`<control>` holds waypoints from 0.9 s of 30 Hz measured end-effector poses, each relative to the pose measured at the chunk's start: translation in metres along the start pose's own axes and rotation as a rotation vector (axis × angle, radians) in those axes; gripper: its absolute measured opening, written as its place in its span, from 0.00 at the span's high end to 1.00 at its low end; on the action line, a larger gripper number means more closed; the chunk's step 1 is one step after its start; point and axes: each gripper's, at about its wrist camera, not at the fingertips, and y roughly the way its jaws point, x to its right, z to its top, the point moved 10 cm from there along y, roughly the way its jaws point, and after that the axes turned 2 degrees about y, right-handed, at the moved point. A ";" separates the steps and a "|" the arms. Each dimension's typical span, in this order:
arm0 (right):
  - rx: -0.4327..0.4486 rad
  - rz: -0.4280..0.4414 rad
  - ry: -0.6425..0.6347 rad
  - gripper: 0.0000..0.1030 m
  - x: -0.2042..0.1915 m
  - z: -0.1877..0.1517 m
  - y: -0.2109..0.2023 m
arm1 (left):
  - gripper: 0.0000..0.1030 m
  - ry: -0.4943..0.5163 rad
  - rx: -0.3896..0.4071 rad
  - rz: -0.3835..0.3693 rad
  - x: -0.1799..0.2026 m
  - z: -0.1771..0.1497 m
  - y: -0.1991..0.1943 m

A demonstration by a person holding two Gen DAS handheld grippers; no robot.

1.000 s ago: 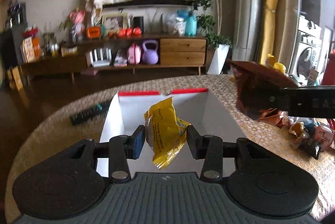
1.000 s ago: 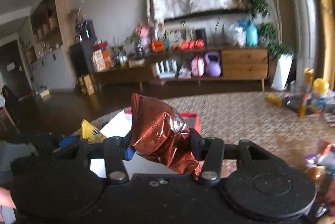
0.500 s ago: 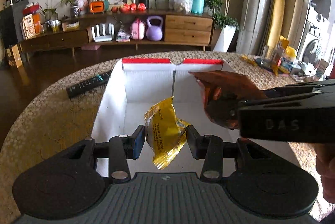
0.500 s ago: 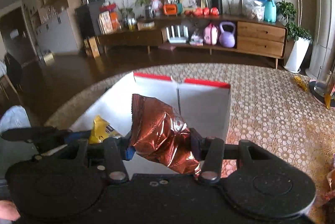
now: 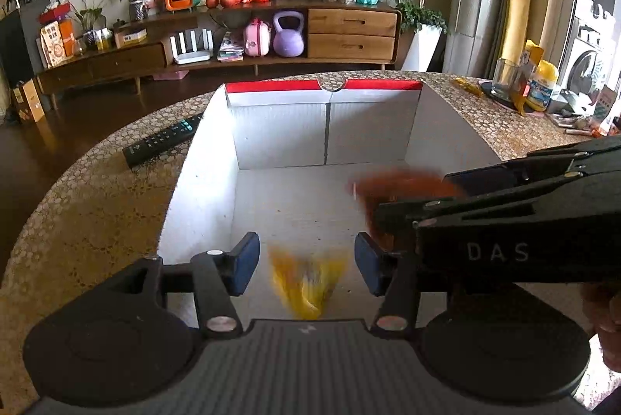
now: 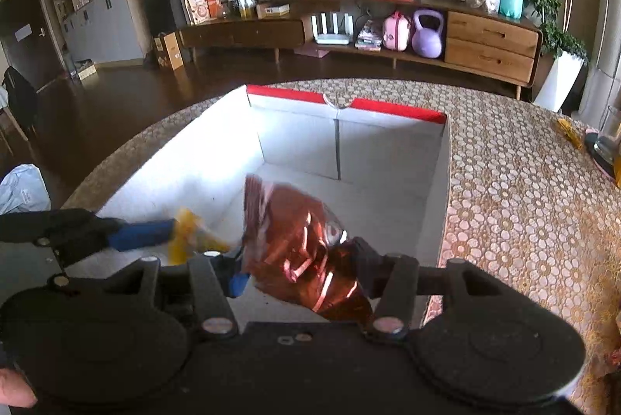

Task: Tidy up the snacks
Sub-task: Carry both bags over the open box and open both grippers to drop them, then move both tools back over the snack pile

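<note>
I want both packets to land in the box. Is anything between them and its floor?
Nothing visible. The yellow packet and the brown foil packet are over the white box, whose floor below them is bare.

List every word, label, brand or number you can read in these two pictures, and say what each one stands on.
"DAS": pale letters on the side of the right gripper, seen from the left wrist camera.
Yellow snack packet: print blurred, unreadable.
Brown foil snack packet: nothing readable.
Remote control: button marks too small.
Orange box on the sideboard and bottle beside the glass: labels too small.
</note>
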 end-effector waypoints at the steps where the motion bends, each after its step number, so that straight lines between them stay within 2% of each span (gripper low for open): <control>1: -0.002 -0.004 0.001 0.43 0.001 0.000 0.000 | 0.44 0.001 -0.001 0.001 0.000 0.000 0.000; 2: 0.001 -0.003 0.001 0.42 0.001 -0.001 -0.001 | 0.42 0.002 -0.001 0.002 0.001 -0.001 0.000; 4: 0.007 -0.002 0.004 0.41 0.003 0.000 -0.005 | 0.26 0.008 0.008 0.002 0.002 0.000 -0.003; 6: 0.015 0.000 0.011 0.36 0.003 0.001 -0.008 | 0.21 0.003 0.022 0.008 0.002 0.003 -0.007; 8: 0.031 0.006 0.020 0.27 0.004 0.003 -0.014 | 0.21 -0.002 0.034 0.012 0.002 0.004 -0.013; 12: 0.087 0.025 0.031 0.26 0.003 0.010 -0.036 | 0.21 -0.005 0.072 0.016 0.005 0.011 -0.031; 16: 0.183 0.050 0.051 0.23 0.008 0.016 -0.072 | 0.14 -0.042 0.132 -0.010 0.012 0.021 -0.053; 20: 0.286 0.040 0.067 0.13 0.016 0.019 -0.112 | 0.12 -0.054 0.185 -0.039 0.026 0.032 -0.073; 22: 0.328 0.036 0.076 0.11 0.024 0.018 -0.130 | 0.03 -0.051 0.209 -0.045 0.036 0.036 -0.082; 27: 0.410 0.001 0.106 0.02 0.046 0.012 -0.165 | 0.02 -0.037 0.258 -0.098 0.067 0.044 -0.098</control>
